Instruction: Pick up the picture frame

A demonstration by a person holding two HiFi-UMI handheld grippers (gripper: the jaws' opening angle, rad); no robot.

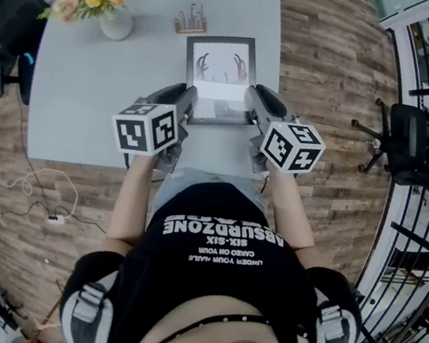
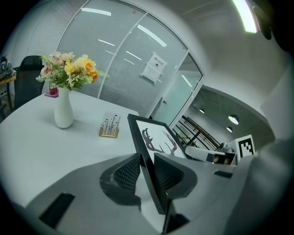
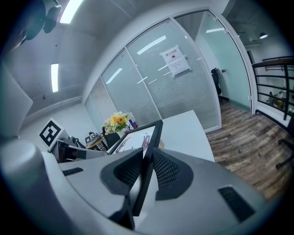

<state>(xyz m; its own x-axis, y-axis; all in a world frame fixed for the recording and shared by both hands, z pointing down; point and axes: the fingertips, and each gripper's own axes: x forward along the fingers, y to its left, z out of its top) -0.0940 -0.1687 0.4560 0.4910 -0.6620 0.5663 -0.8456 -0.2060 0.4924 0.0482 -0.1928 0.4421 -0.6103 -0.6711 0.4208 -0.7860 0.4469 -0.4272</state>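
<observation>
Left claw (image 2: pixel 147 173) and right claw (image 3: pixel 146 170) pinch opposite edges of the black rectangular picture frame (image 1: pixel 220 65) to steady my lift.

Your shirt carries the only print you can read right now.
Upside down on your black shirt (image 1: pixel 220 243): big white "ABSURDZONE", then "SIX-SIX", then smaller "CAKED ON YOUR" and "UNDER YOUR NAILE". The paper notice (image 2: pixel 154 67) on the glass wall (image 2: pixel 115 59) is too small to read.
</observation>
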